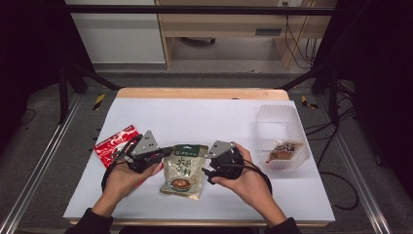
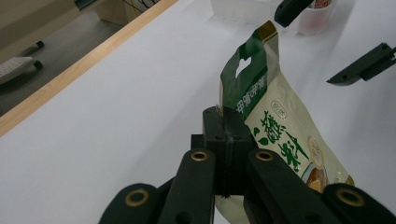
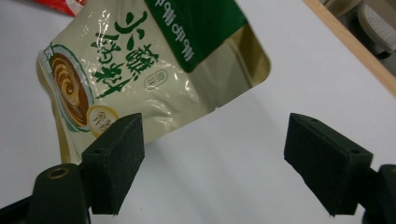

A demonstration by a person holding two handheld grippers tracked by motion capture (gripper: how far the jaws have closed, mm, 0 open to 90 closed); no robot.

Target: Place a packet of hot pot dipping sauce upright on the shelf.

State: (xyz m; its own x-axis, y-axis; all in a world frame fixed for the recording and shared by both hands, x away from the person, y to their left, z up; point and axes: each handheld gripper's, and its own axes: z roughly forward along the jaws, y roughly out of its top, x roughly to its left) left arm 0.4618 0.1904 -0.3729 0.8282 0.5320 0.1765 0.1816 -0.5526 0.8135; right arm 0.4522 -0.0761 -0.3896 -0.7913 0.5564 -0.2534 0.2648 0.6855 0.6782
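Note:
A cream pouch with a green top and a soup picture lies at the middle of the white table. My left gripper is shut on the pouch's upper left edge. In the left gripper view the jaws pinch the green top, and the pouch rises tilted off the table. My right gripper stands open at the pouch's right side. In the right gripper view its jaws are spread wide, and the pouch's right edge lies just beyond the left jaw, untouched. The right gripper also appears open in the left gripper view.
A red snack packet lies left of my left hand. A clear plastic box holding a small packet stands at the right. The table's wooden far edge runs behind. Floor cables lie to the right of the table.

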